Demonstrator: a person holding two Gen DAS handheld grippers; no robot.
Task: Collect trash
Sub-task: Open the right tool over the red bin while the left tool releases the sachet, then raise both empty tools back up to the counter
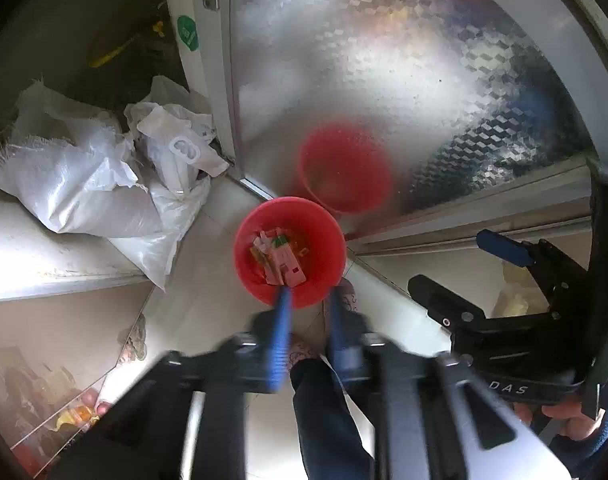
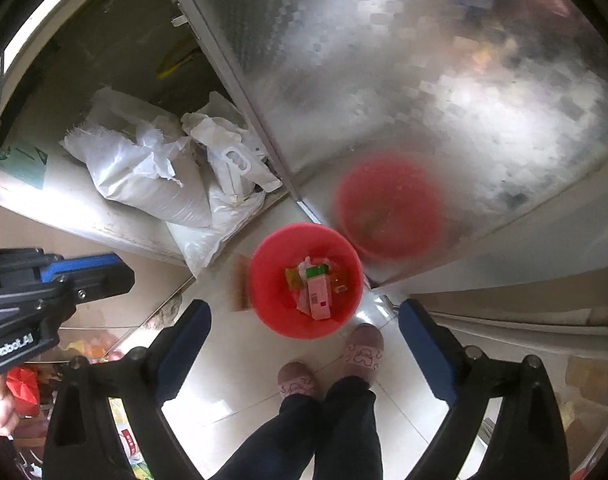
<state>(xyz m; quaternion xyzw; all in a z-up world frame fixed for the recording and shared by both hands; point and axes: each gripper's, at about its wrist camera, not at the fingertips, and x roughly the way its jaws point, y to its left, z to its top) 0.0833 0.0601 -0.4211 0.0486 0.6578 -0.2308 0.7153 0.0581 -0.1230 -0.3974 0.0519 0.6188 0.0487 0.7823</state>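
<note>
1. Your left gripper [image 1: 307, 300] hangs over the round red plastic bin [image 2: 263, 280] on the pale tiled floor [image 2: 231, 380], its blue fingers [image 1: 281, 320] a narrow gap apart with nothing between them.
2. Your right gripper [image 2: 304, 316] stands wide open and empty above the same bin.
3. The trash, a pink printed carton [image 2: 319, 298] among crumpled wrappers [image 2: 293, 278], lies inside the bin, so the drop looks done.
4. Next, you likely need to find any remaining litter, open the narrow gripper wider, and approach it squarely.

"DAS" on right gripper [image 1: 500, 248]
</note>
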